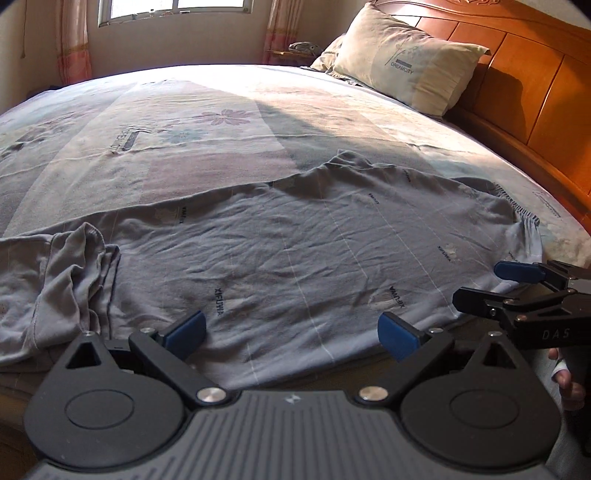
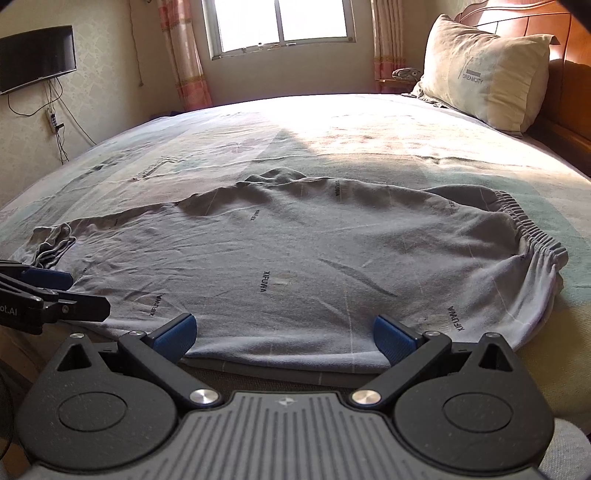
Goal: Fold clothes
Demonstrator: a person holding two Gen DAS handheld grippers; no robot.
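Grey trousers (image 2: 295, 266) lie spread flat across the near half of the bed (image 2: 332, 129), long axis running nine to three o'clock: elastic waistband (image 2: 532, 236) out at three, the leg ends bunched in a rumpled heap (image 1: 70, 280) at nine. Thin, soft jersey, creased all over, with faint pale lines and small printed lettering; it will drape and slide, I'd judge. The near long edge sits right at the mattress edge, dead ahead at twelve for both claws.

My right gripper (image 2: 284, 332) hovers just short of that edge, nearer the waistband, blue pads spread wide, nothing between them. My left gripper (image 1: 291, 332) is likewise gaping and empty, over the same edge, nearer the crumpled legs.

Flat like this, it fits a garment laid out for folding or one smoothed between folds; I can't tell which.

Beyond, a floral sheet, a beige pillow (image 2: 480, 70) at one o'clock against the wooden headboard (image 1: 535, 92), window (image 2: 280, 26) at twelve.
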